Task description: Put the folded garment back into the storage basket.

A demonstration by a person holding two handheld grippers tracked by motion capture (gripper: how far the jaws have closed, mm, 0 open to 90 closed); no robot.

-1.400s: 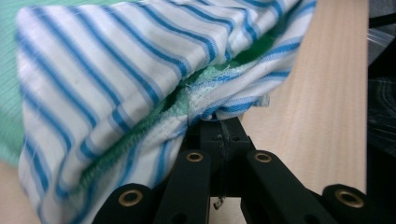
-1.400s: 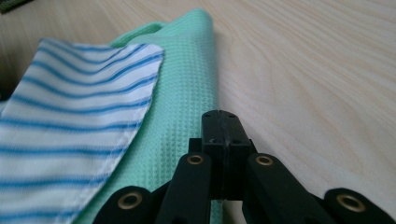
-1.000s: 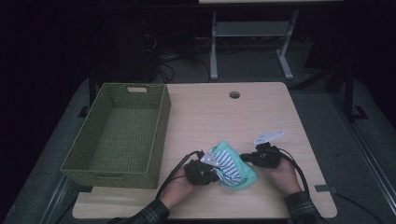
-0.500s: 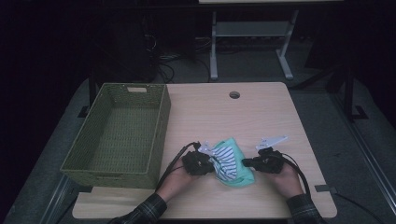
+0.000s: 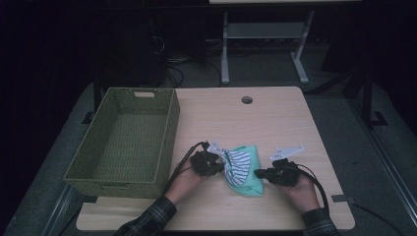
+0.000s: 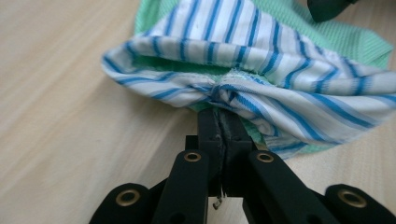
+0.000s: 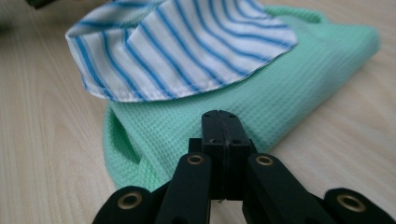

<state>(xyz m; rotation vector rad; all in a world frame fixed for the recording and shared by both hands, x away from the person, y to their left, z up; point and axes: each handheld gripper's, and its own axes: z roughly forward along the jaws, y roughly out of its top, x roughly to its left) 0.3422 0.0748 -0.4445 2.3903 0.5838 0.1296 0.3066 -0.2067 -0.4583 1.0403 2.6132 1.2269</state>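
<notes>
my left tongs (image 6: 219, 122) are clamped on a bunched edge of the striped cloth (image 6: 261, 79). my right tongs (image 7: 223, 122) are closed at the green waffle cloth (image 7: 261, 98); whether they pinch it i cannot tell. both cloths lie on the desk (image 5: 275, 118), just right of the wicker basket (image 5: 167, 142).

In the left gripper view, the left gripper (image 6: 219, 122) has its closed jaw tips buried under a bunched fold of the striped cloth (image 6: 261, 70), so the pinched edge itself is hidden, and the right edge of the frame cuts that cloth off. In the right gripper view, the striped cloth covers the far part of the green cloth (image 7: 261, 98). In the high view, the near frame edge crops both sleeves, and the dark floor beyond the table (image 5: 275, 118) is too dim to read.
</notes>
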